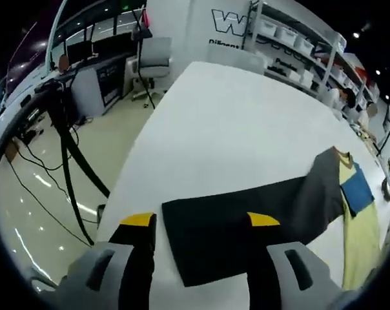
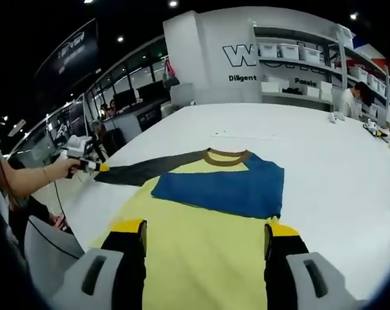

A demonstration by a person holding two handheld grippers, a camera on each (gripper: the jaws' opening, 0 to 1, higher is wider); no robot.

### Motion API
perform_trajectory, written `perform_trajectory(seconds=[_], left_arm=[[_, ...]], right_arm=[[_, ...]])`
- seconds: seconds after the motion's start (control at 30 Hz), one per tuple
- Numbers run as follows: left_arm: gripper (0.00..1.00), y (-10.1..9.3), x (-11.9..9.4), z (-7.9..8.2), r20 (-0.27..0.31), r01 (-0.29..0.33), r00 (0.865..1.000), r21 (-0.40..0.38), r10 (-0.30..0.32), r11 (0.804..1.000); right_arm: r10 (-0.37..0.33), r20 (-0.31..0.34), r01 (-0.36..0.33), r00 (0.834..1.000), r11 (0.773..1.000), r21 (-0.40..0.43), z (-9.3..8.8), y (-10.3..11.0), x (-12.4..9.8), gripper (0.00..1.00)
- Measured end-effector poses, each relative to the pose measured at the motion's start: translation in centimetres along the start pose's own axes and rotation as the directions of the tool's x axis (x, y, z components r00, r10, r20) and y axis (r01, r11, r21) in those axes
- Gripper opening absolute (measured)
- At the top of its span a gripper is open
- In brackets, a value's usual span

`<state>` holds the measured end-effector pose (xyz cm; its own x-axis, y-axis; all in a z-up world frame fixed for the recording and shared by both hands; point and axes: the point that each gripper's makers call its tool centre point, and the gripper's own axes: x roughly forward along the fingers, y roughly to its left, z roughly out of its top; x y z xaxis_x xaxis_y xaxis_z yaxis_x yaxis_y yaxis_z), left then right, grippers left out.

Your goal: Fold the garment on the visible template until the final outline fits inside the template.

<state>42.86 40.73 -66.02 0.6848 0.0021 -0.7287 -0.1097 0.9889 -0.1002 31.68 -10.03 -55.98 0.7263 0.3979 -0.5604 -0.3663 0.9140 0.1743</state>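
Note:
The garment is a yellow shirt (image 2: pixel 201 252) with a blue chest panel (image 2: pixel 227 187), a brown collar (image 2: pixel 226 155) and a dark grey sleeve (image 2: pixel 150 170), lying flat on the white table (image 2: pixel 324 161). The sleeve is stretched out to the left. My left gripper (image 1: pixel 200 223) is open, its yellow-tipped jaws straddling the sleeve's end (image 1: pixel 234 232) just above the cloth. In the right gripper view a hand holds that left gripper (image 2: pixel 97 166) at the sleeve's tip. My right gripper (image 2: pixel 206 229) is open over the yellow body, with nothing held between its jaws.
The table's left edge (image 1: pixel 127 174) drops to a shiny floor with cables and a stand (image 1: pixel 69 161). An office chair (image 1: pixel 153 61) stands beyond the far corner. Shelves with white boxes (image 2: pixel 292 51) line the back wall. People (image 2: pixel 350 100) sit at the far right.

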Motion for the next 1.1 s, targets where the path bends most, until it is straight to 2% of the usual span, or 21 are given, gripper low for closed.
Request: perform_trajectory(seconds=[0.1, 0.2, 0.27, 0.43, 0.5, 0.53, 0.57, 0.83, 1.1], left_arm=[[0.48, 0.0, 0.3, 0.1, 0.004, -0.007, 1.000, 0.033, 0.006, 0.999], [0.37, 1.2, 0.4, 0.0, -0.007, -0.078, 0.997, 0.117, 0.079, 0.990], [0.36, 1.4, 0.6, 0.2, -0.009, -0.078, 0.997, 0.088, 0.079, 0.993], [0.30, 2.5, 1.2, 0.6, -0.020, -0.118, 0.993, 0.069, 0.120, 0.991], [0.21, 2.6, 1.2, 0.7, -0.022, -0.122, 0.992, 0.069, 0.124, 0.990], [0.11, 2.8, 1.3, 0.7, -0.021, -0.127, 0.991, 0.074, 0.129, 0.989], [0.09, 2.9, 1.0, 0.5, -0.025, -0.136, 0.990, 0.075, 0.138, 0.988], [0.08, 3.0, -0.3, 0.4, -0.008, -0.162, 0.987, 0.062, 0.162, 0.985], [0.08, 2.5, -1.2, 0.8, 0.009, -0.151, 0.988, 0.061, 0.151, 0.987]], right_arm=[[0.002, 0.001, -0.002, 1.000, 1.000, -0.010, 0.1, 0.4, -0.4, 0.72], [0.003, -0.001, -0.003, 1.000, 1.000, -0.028, 0.2, 0.7, -0.6, 0.71], [0.000, 0.000, 0.000, 1.000, 0.999, -0.041, 0.3, 0.8, -0.6, 0.70], [-0.006, 0.000, 0.006, 1.000, 1.000, -0.018, -0.1, 0.8, -0.7, 0.66], [-0.009, -0.008, 0.009, 1.000, 1.000, -0.017, -0.5, 0.8, -0.8, 0.65], [-0.009, -0.011, 0.009, 1.000, 1.000, -0.021, -0.6, 0.9, -0.9, 0.65], [-0.012, -0.012, 0.011, 1.000, 1.000, -0.023, -0.7, 0.9, -1.0, 0.65], [-0.014, -0.009, 0.014, 1.000, 1.000, -0.017, -0.7, 1.0, -1.3, 0.62], [-0.009, -0.016, 0.008, 1.000, 1.000, -0.023, -0.9, 1.2, -1.2, 0.62]])
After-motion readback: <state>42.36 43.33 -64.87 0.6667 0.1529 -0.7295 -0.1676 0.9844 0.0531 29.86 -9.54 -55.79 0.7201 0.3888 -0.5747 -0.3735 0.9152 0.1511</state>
